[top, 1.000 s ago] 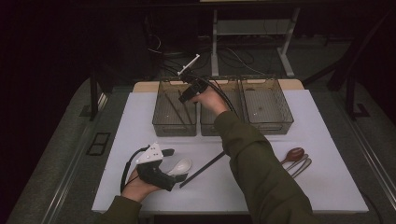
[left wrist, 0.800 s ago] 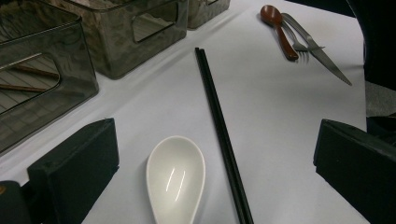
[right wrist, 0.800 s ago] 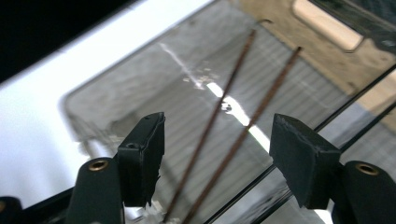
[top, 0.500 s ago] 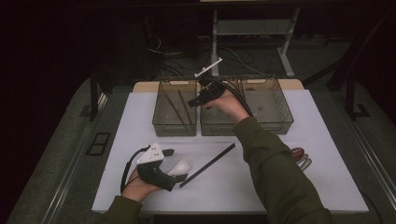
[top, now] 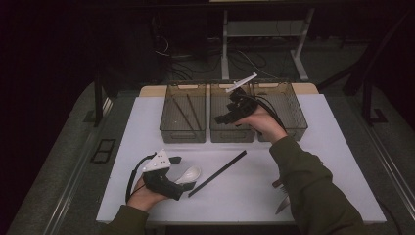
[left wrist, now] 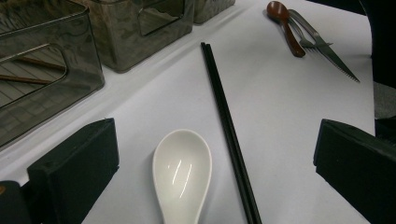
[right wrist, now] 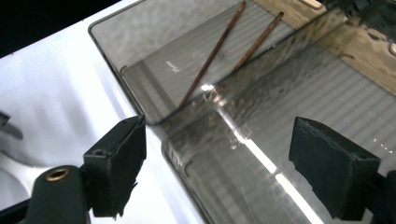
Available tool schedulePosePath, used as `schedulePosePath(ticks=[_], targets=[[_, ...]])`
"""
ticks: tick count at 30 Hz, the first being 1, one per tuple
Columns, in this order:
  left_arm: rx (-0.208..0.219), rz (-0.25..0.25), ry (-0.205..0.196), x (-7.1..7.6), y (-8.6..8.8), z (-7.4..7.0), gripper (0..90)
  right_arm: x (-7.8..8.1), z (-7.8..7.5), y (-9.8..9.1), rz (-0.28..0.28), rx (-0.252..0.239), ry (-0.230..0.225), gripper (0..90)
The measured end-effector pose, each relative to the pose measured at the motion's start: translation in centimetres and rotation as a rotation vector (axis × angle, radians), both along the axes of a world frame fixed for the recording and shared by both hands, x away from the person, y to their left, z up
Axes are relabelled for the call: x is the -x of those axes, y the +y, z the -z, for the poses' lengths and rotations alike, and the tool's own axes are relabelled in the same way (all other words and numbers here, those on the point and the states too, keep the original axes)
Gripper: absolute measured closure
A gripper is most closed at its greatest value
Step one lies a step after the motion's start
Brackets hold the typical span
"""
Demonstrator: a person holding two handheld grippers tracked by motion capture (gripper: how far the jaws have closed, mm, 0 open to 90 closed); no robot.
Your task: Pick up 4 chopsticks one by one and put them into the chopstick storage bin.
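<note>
The left gripper (left wrist: 210,154), jaws wide and empty, straddles the white ceramic soup spoon (left wrist: 182,172), its handle running back toward the gripper, beside black chopsticks (left wrist: 229,126)

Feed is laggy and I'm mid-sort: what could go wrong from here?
The left gripper has open jaws around the white spoon, with the black chopsticks close beside it; closing may catch both. The right gripper, jaws just opened and empty, hovers low over the middle bin and could knock its rim.
</note>
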State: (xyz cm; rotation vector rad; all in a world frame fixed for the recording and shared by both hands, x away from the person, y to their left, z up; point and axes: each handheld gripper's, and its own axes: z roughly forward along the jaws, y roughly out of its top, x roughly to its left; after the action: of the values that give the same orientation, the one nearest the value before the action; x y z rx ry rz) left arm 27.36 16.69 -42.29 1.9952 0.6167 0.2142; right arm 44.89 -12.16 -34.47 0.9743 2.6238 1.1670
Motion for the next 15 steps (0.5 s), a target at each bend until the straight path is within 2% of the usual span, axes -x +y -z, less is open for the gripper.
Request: schedulePosePath(ticks=[8,15], targets=[[-0.001,-0.002,0.004,-0.1,-0.1,0.1,0.0,2.5,0.1,-3.5,0.016,-0.023,-0.029,18.3],[-0.007,-0.005,0.002,0.0,-0.2,0.0,0.0,4.8,0.2,-5.8,0.018,-0.072,-0.056,18.3]])
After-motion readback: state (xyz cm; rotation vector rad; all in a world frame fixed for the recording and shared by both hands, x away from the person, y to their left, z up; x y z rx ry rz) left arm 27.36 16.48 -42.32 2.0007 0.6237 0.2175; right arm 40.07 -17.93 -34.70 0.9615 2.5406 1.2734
